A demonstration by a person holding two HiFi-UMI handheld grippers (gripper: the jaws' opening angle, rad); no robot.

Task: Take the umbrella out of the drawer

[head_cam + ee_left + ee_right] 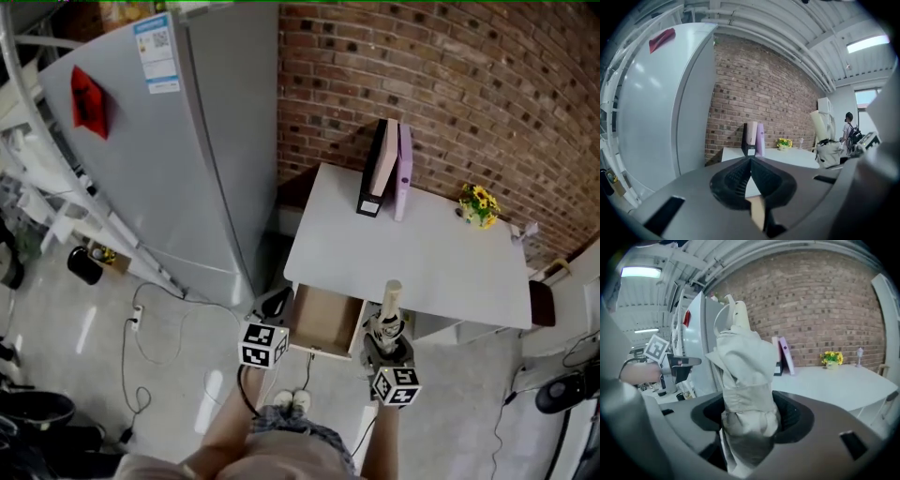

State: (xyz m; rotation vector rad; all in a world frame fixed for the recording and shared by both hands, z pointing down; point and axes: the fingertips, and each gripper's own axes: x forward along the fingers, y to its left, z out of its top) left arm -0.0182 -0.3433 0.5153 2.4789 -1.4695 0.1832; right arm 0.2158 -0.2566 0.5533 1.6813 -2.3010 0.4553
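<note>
- Brick wall: red-brown, behind the furniture.
- Fridge: tall, grey, left of the worktop, with a red tag on its door.
- Worktop: white, set against the wall.
- Drawer: wooden, under the worktop's front left part, pulled open.
- Folders: black, cream and lilac, upright at the worktop's back.
- Umbrella: folded, beige, out of the drawer. It stands upright between the right claw's jaws with its cream end on top, just right of the open drawer.
- Right claw: clamped on the umbrella's lower cloth.
- Left claw: tips closed together, holding nothing, in front of the drawer's left corner.
- Flowers: yellow, at the worktop's back right.
</note>
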